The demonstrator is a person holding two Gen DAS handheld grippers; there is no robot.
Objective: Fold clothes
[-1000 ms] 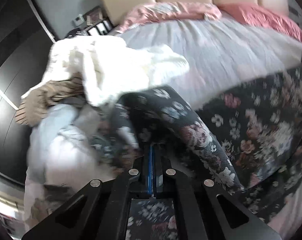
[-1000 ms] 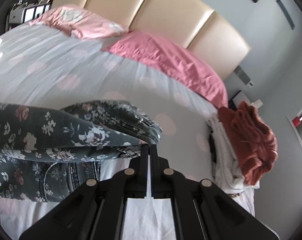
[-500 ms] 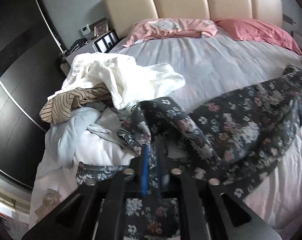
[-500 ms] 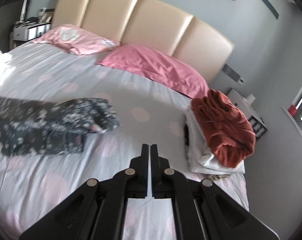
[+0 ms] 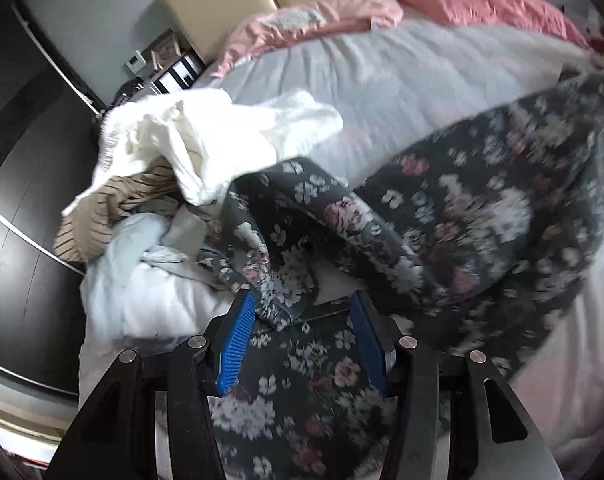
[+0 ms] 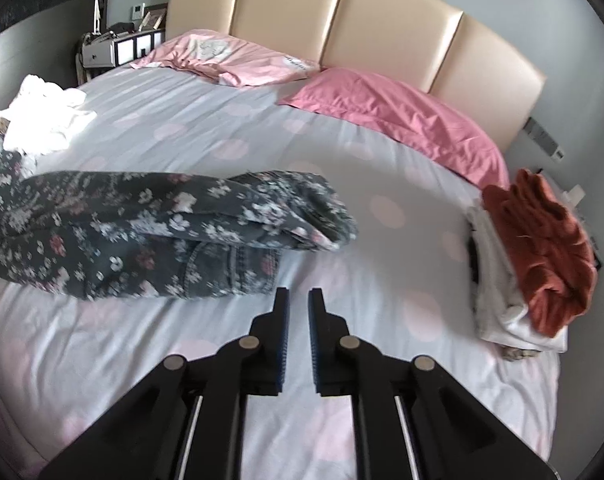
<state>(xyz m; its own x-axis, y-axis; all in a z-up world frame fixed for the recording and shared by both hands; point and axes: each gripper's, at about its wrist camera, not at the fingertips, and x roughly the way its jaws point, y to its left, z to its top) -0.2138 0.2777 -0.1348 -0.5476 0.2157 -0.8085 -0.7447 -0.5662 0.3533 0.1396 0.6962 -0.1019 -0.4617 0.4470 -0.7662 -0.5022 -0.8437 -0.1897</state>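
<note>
Two tongs let go, floral trousers laid across the bed

Left wrist view: the left tongs (image 5: 302,304) have just been opening, and their blue pads (image 5: 238,340) stand apart. The floral trousers (image 5: 441,216) lie slack between and beneath them, no longer pinched, which looks like a release after a fold. Behind sits the heap of unfolded laundry: a white garment (image 5: 206,140), a striped top (image 5: 114,204) and a pale blue piece (image 5: 142,264), waiting within reach on that side.

Right wrist view: the right tongs (image 6: 298,300) have just been parting and show a narrow empty gap above the bed (image 6: 381,264). The floral trousers (image 6: 162,228) rest doubled over just beyond them. At the far edge a finished stack (image 6: 541,252), rust cloth over white, is kept well apart from the work.
</note>
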